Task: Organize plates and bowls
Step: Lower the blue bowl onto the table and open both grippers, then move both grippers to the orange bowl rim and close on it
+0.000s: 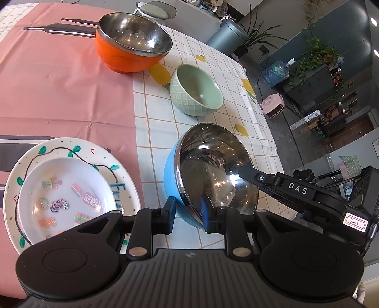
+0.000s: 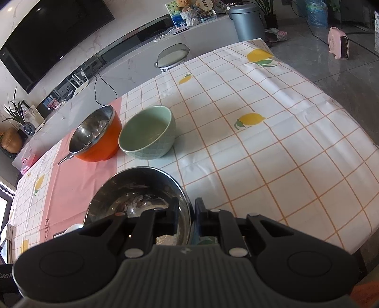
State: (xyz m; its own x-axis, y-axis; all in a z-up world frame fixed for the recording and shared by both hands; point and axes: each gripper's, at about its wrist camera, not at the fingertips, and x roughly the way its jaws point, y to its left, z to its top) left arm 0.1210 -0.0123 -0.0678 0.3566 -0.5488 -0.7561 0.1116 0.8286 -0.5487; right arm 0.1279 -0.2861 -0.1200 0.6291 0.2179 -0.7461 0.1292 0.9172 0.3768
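Observation:
A blue bowl with a steel lining (image 1: 213, 165) is tilted, its rim held from both sides. My left gripper (image 1: 188, 213) is shut on its near rim. My right gripper (image 2: 187, 214) is shut on the opposite rim and shows in the left wrist view (image 1: 246, 171). The same bowl shows in the right wrist view (image 2: 137, 196). An orange steel-lined bowl (image 1: 132, 45) and a green ceramic bowl (image 1: 196, 91) stand farther back on the table. A small white plate (image 1: 66, 196) lies on a larger painted plate (image 1: 78, 151) at the left.
The table carries a checked lemon-print cloth (image 2: 260, 142) and a pink mat (image 1: 66, 90). Its right edge drops to the floor, where a pink heater (image 2: 338, 45), a grey bin (image 2: 247, 21) and a water bottle (image 1: 276, 72) stand. A stool (image 2: 173, 56) sits behind the table.

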